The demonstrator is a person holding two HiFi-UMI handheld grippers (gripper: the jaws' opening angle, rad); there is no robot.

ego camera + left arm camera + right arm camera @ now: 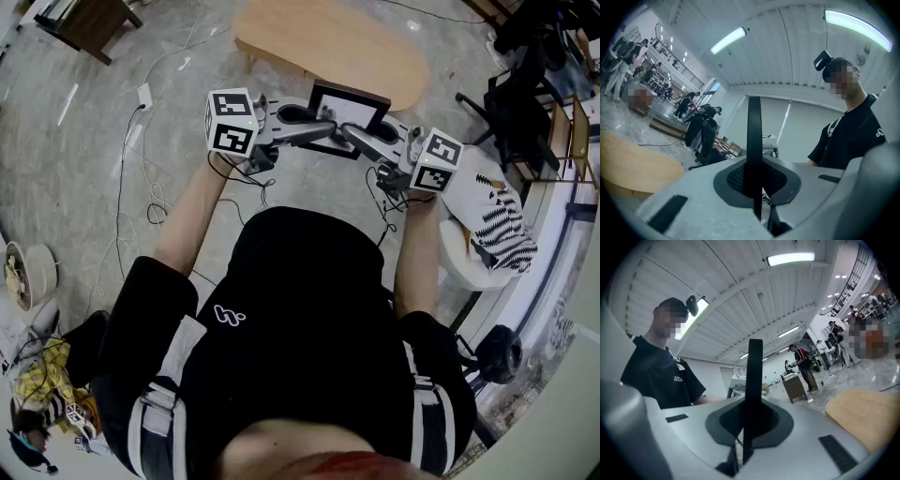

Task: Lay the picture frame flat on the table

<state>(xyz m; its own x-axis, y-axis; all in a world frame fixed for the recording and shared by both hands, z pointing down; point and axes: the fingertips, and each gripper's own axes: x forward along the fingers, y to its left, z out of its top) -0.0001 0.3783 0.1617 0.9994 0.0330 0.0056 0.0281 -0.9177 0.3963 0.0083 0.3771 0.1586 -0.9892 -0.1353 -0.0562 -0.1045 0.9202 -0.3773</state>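
A black picture frame (349,111) with a white mat is held in the air just short of the near edge of the oval wooden table (328,42). My left gripper (322,131) is shut on its lower left edge. My right gripper (356,135) is shut on its lower right edge. In the left gripper view the frame (753,140) shows edge-on as a thin black bar rising from between the closed jaws of that gripper (757,185). The right gripper view shows the same bar (753,380) clamped in the right gripper (748,425). The table (628,164) (867,413) lies to the side in both.
A white chair with a striped cloth (492,225) stands close on the right, with a black office chair (520,89) behind it. Cables and a power strip (143,96) lie on the floor to the left. A dark cabinet (89,23) stands far left. Several people (701,122) stand in the background.
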